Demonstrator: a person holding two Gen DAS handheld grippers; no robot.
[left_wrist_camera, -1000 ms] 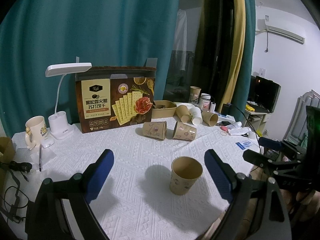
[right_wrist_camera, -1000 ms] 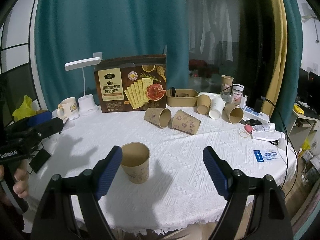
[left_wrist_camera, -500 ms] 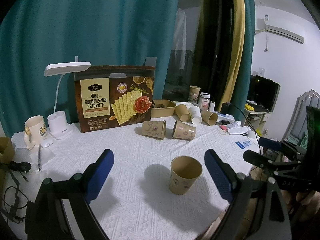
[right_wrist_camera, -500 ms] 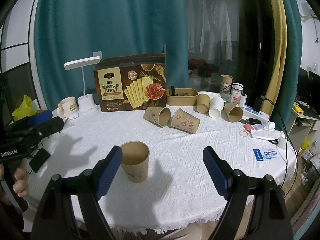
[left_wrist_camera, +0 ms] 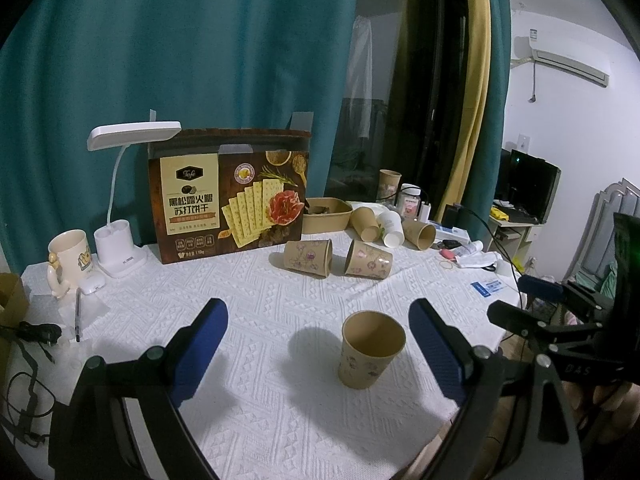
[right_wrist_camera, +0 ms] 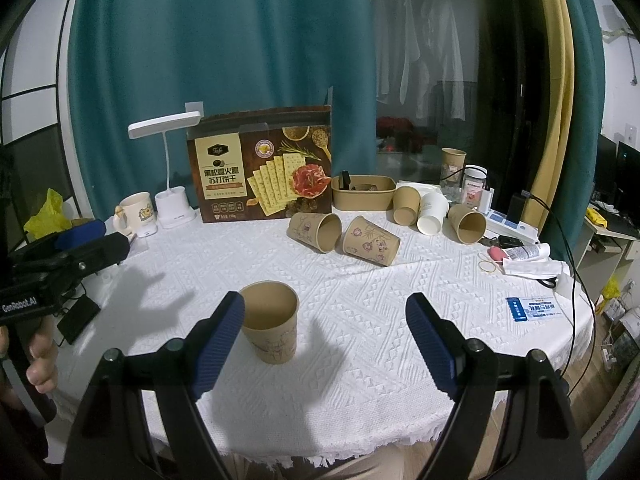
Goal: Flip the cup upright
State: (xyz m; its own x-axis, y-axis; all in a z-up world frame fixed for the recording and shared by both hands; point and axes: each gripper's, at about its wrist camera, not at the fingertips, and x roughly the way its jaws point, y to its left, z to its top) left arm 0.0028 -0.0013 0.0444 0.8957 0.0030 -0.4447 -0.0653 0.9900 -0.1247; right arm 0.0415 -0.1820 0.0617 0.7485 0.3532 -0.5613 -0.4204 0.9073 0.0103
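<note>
Change: almost none vs a sec ago; views near identical, slight camera drift only. Both grippers hang back, nothing gripped.
Meaning: paper cup (left_wrist_camera: 372, 354) already stands mouth-up on tabletop (left_wrist_camera: 260, 360), so this flip looks done; prob pause before next cup.
Left gripper (left_wrist_camera: 316, 344): jaws wide apart, empty. Cup sits ahead, nearer its right finger, not touching.
Right gripper (right_wrist_camera: 326, 340): jaws wide apart, empty. Cup (right_wrist_camera: 271, 322) just beside its left finger; contact can't tell.
Still lying: two printed cups (right_wrist_camera: 316, 231) (right_wrist_camera: 371, 240) on their sides mid-table, well apart from both grippers; three more further back by cracker box (right_wrist_camera: 260, 176).
Next, prob: reach for a tipped cup.
</note>
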